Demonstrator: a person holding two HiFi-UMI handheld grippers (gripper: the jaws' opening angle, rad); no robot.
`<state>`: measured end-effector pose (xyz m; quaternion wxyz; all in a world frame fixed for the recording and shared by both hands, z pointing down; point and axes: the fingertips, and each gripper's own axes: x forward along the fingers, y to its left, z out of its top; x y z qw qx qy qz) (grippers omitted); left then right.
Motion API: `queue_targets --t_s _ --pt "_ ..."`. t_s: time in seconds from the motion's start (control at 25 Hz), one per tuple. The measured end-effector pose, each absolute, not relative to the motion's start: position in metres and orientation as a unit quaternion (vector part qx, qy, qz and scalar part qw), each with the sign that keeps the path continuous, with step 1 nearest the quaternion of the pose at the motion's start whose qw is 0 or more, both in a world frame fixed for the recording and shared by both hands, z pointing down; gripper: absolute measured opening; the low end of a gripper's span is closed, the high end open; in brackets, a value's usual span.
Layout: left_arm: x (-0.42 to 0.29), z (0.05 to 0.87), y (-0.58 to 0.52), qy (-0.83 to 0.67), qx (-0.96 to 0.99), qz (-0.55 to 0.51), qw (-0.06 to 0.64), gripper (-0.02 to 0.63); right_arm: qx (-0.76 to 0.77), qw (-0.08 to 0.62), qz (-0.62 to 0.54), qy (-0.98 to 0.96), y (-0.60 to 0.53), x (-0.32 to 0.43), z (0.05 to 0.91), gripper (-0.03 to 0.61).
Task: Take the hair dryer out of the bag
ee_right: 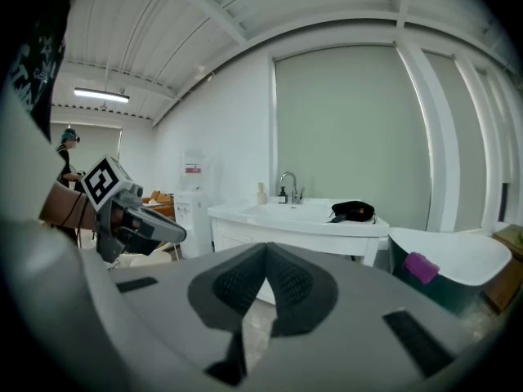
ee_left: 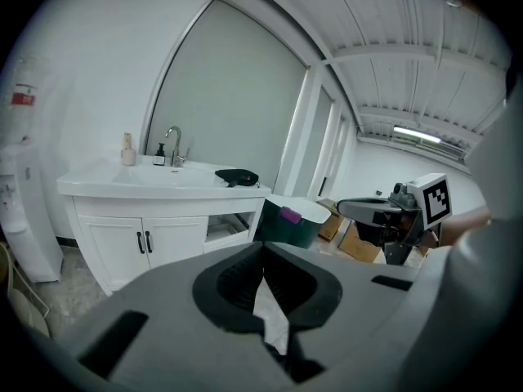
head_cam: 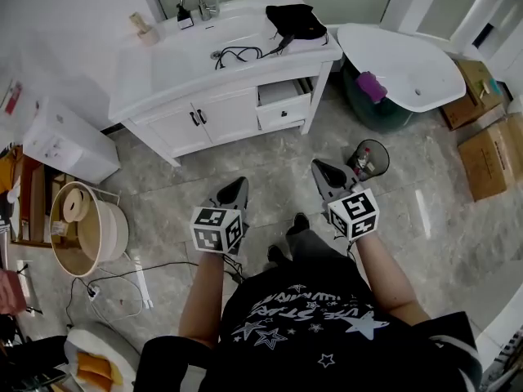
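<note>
Hair dryer (head_cam: 285, 42) shows what looks like its black handle poking from a soft black bag (head_cam: 296, 19) at the right end of the glossy white worktop (head_cam: 163, 76). Its thin cord (head_cam: 239, 54) loops towards the basin (head_cam: 196, 43). Only the head view shows that cord; in both gripper views the bag is just a low dark lump. Left tongs (head_cam: 239, 183) and right tongs (head_cam: 319, 167) hang over the marbled floor (head_cam: 392, 219), well short of the cabinet (head_cam: 221, 117), each pair pressed together on nothing. Print on the person's starred black shirt (head_cam: 302, 325) is unreadable.
</note>
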<state>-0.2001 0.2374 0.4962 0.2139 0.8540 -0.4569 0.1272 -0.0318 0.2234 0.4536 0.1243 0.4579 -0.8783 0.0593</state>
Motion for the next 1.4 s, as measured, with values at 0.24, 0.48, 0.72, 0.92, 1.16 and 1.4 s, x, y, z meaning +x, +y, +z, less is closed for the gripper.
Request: queue_targets --t_s 0.24,0.48,0.72,0.92,1.16,1.4 --pt "-0.196 0.493 0.223 -0.454 0.858 0.129 0.204 0.011 0.481 0.112 0.077 -0.866 0.203 -0.020 0.459 0.006" --pt "-0.206 0.494 0.196 -0.479 0.845 0.124 0.203 0.015 0.480 0.108 0.099 -0.865 0.167 -0.023 0.468 0.069" --pt "-0.203 0.505 0.159 -0.481 0.841 0.136 0.208 0.143 0.468 0.111 0.108 -0.870 0.123 -0.022 0.477 0.109" --pt "-0.194 0.507 0.115 -0.489 0.835 0.141 0.211 0.198 0.464 0.111 0.127 -0.870 0.074 -0.008 0.483 0.138" --pt "-0.169 0.502 0.055 -0.488 0.835 0.146 0.207 0.231 0.460 0.115 0.137 -0.870 0.014 0.017 0.486 0.176" --pt "-0.137 0.493 0.007 -0.484 0.840 0.147 0.195 0.276 0.475 0.109 0.136 -0.863 -0.036 0.049 0.485 0.230"
